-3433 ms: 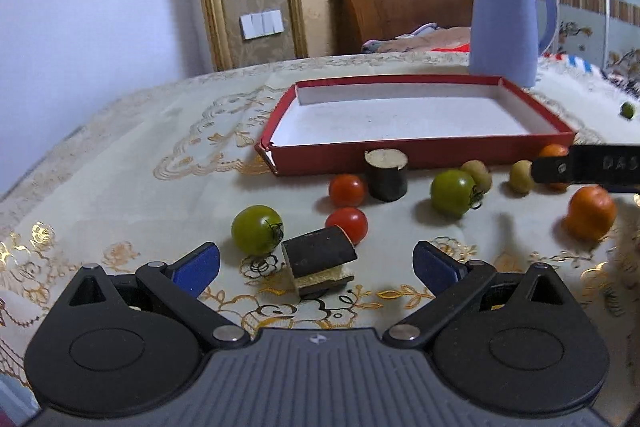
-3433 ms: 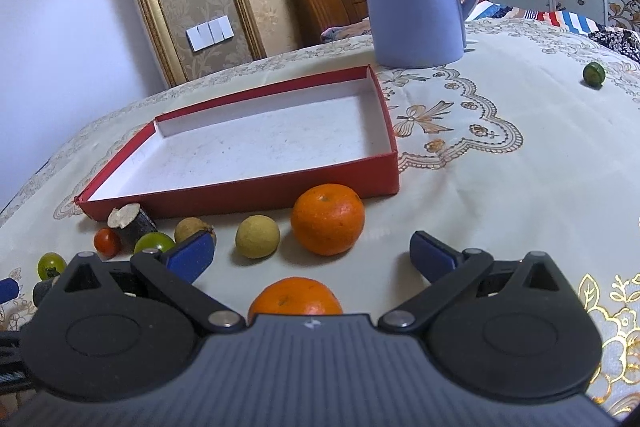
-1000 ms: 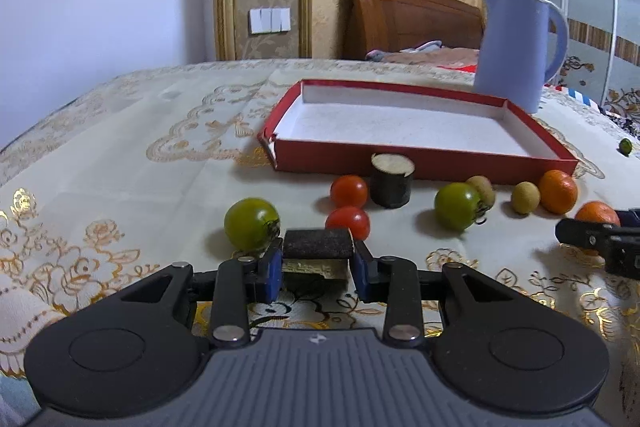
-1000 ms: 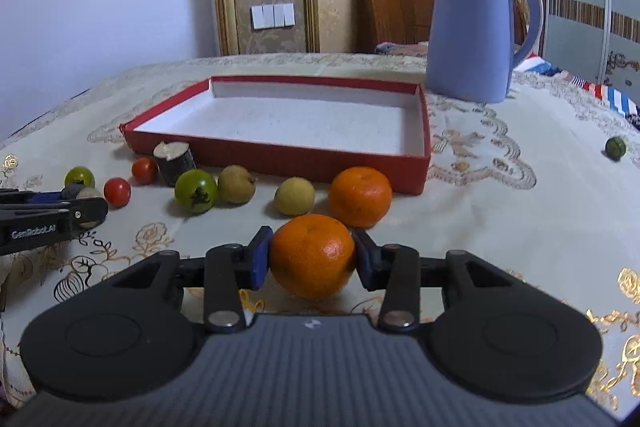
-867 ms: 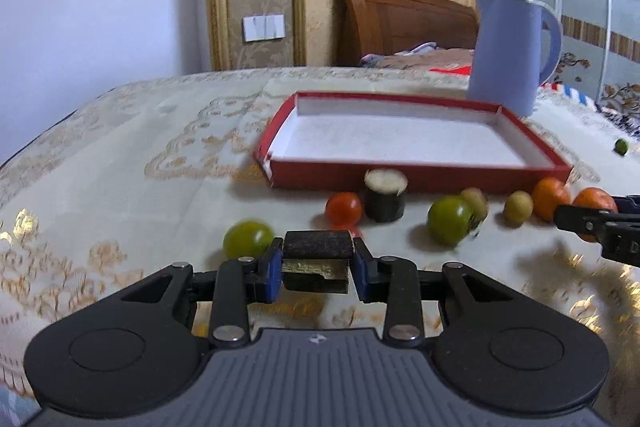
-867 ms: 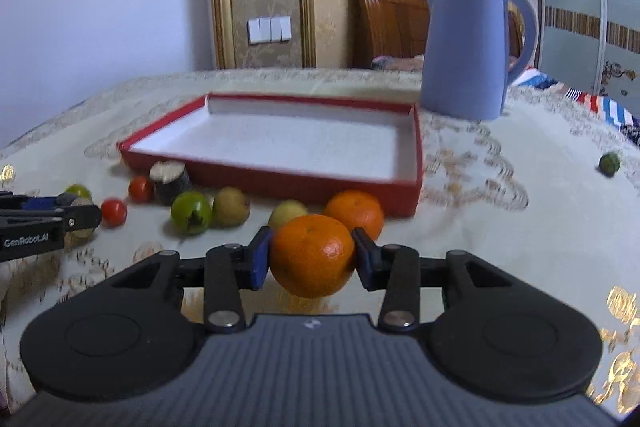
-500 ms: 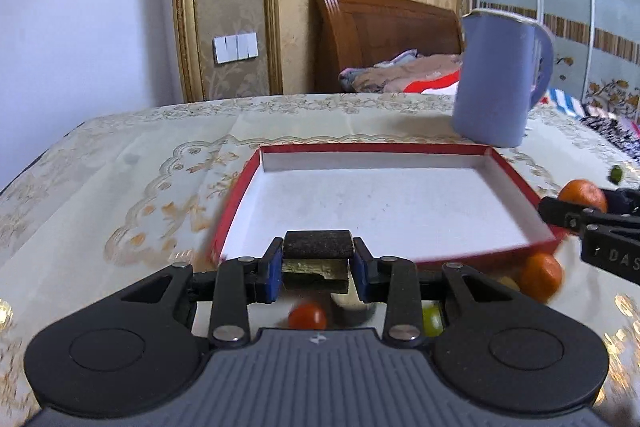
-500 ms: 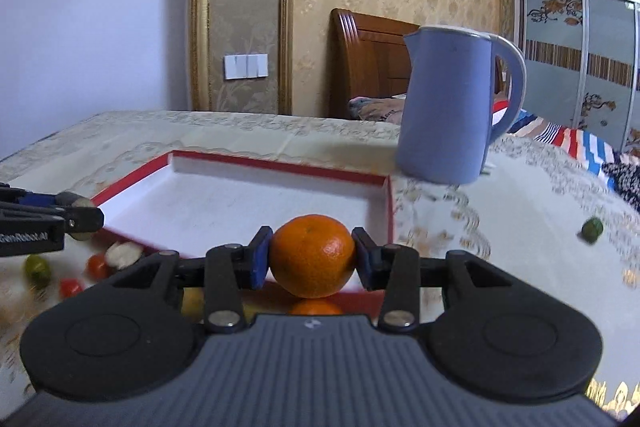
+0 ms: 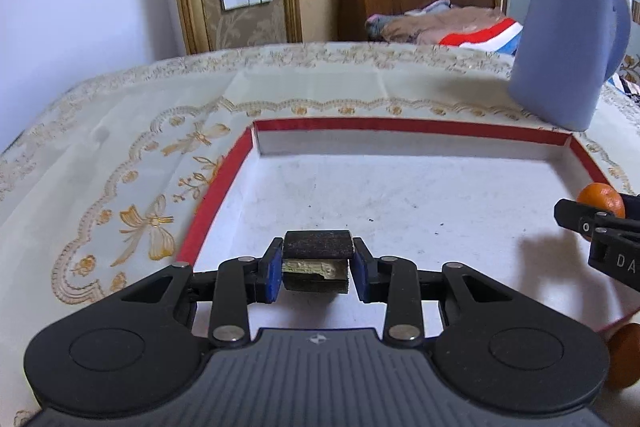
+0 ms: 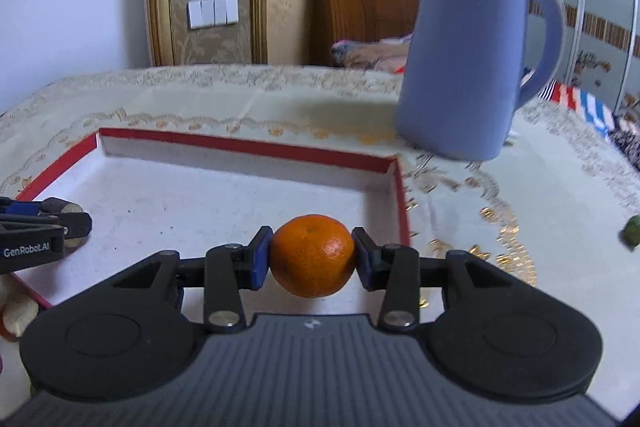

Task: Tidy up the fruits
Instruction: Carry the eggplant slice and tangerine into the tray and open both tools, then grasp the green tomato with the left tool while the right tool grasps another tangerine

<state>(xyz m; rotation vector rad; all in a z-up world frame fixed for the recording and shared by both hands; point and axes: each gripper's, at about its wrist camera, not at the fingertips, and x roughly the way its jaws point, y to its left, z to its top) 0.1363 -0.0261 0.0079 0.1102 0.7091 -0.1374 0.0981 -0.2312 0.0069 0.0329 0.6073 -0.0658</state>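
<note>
A dark-skinned, pale-fleshed chunk [image 9: 318,261], its kind hard to make out, sits clamped in the left claw [image 9: 316,269] above the red tray [image 9: 400,126]. The right claw [image 10: 313,259] grips an orange [image 10: 313,255] over the tray's right side; another orange [image 9: 624,355] is cut off beyond the tray's near-right corner.

Orange [image 10: 312,255], dark chunk [image 9: 318,261] above tray [image 9: 400,126]

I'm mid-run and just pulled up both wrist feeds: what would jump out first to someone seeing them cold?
The bright orange mandarin clamped in the right gripper stands out at once, held above the red box's white floor near its right wall. Next comes the dark, pale-cut chunk pinched in the left gripper over the same box, toward its left side. Behind the box stands a tall blue jug.
</note>
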